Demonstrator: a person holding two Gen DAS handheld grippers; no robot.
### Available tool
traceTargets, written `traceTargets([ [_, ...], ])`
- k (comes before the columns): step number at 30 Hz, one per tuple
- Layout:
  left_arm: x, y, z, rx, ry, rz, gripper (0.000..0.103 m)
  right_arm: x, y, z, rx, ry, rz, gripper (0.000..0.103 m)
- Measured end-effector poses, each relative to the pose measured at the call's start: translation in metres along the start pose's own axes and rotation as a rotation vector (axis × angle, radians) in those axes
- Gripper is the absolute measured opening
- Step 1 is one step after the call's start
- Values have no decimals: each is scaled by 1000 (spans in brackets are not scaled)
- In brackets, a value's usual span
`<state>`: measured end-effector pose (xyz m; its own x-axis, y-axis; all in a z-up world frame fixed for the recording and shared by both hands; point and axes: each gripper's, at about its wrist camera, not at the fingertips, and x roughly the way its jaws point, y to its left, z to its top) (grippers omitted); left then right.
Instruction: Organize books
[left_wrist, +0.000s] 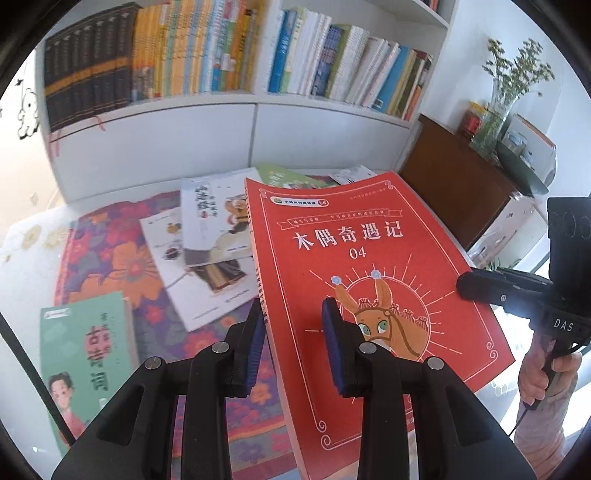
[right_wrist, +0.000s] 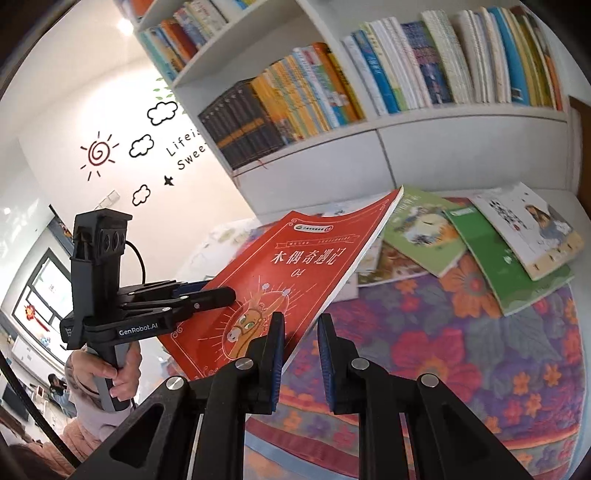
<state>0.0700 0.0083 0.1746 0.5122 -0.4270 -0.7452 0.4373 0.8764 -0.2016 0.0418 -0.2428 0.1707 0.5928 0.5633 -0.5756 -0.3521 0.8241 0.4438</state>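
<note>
White bookshelf (left_wrist: 236, 110) packed with upright books (left_wrist: 192, 55), red book (left_wrist: 369, 266) held aloft

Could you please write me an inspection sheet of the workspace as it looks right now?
Surface: table under a floral cloth, largely covered by books.
Job's things: red book lifted off the table and tilted; loose books lie flat, among them a green one, white ones and a green and white group.
Clutter: nothing seen beyond the books.
Grippers: left claw shut on the red book at its spine edge; right claw shut on its opposite edge.
Cables: a black cable runs from the left claw's top unit.
Surroundings: white bookshelf packed with upright books, brown cabinet, vase of stems, wall decals.
</note>
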Motion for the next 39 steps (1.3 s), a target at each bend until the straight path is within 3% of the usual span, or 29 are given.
traceTargets([
  [10,-47,72,-23,-70,-54,65,28,47,65,11,-66,17,85,18],
  [24,-82,187,-64,-208,-97,165,29,150,158,15,-176,112,172,19],
  [32,-68,229,-87,-267,-75,202,29,205,176,5,-181,183,194,19],
  [39,-53,249,-102,-303,-60,190,29,237,168,-1,-138,233,208,19],
])
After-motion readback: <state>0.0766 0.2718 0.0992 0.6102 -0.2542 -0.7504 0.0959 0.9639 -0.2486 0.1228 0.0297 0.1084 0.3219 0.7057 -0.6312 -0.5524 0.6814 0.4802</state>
